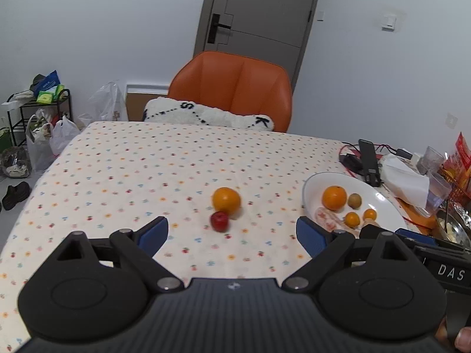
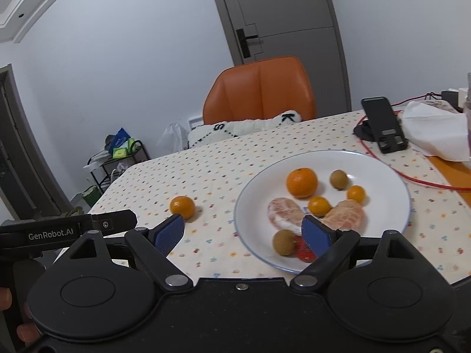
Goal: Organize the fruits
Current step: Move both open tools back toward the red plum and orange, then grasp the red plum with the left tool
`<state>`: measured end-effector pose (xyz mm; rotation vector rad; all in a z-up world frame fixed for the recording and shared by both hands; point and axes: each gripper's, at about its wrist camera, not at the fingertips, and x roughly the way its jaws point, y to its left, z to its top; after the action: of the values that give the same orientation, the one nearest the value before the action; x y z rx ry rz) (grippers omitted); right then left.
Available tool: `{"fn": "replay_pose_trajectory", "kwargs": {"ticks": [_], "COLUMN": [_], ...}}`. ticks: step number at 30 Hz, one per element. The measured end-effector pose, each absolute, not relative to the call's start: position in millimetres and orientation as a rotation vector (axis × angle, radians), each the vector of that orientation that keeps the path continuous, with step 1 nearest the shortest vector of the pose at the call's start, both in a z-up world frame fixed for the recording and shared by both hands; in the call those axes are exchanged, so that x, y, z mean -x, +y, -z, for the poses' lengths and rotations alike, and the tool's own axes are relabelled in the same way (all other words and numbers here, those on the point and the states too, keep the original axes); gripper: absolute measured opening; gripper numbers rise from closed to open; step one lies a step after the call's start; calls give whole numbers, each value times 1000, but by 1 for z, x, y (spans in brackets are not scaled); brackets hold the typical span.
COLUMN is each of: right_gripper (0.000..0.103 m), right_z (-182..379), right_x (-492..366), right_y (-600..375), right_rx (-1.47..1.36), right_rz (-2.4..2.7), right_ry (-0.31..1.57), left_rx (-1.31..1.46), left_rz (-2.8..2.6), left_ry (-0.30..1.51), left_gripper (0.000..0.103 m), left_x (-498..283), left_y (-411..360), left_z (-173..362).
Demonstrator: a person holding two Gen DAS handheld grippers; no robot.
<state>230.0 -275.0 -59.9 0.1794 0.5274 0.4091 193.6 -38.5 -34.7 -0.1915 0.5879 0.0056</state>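
Left wrist view: our left gripper [image 1: 232, 232], fingers apart and empty, faces the orange [image 1: 226, 200] and apple [image 1: 219, 221] touching mid-frame on the desk [image 1: 117, 170]; a pinch could roll either away. Right gripper [image 2: 243, 235] gapes empty by the plate [image 2: 391, 194].

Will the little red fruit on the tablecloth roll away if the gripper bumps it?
Probably: the red fruit looks round and smooth, so a nudge could roll it. The orange right behind might stop it. Its glossy skin may slip between pads.
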Motion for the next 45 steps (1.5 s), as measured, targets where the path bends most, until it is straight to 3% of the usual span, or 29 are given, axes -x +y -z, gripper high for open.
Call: {"fn": "replay_pose_trajectory", "kwargs": {"ticks": [19,25,33,40,45], "right_gripper": [90,89,69,62,54], "right_z": [67,67,71,77,82], "right_x": [-244,-256,-275,-292,-301], "right_y": [-243,-238,-231,-224,-218], "right_rx": [-200,-221,-243,-260,-269], "right_rz": [-491,-530,-564,-594,-611], "right_ry": [578,588,623,658,674], "left_rx": [204,214,229,231,236], "left_rz": [-4,21,44,54,59], "left_ry": [620,640,666,690,694], "left_gripper": [92,88,69,53,51], "left_x": [-198,-212,-234,-253,-263], "left_y": [-9,-9,-12,-13,-13], "left_z": [50,57,68,78,84]}}
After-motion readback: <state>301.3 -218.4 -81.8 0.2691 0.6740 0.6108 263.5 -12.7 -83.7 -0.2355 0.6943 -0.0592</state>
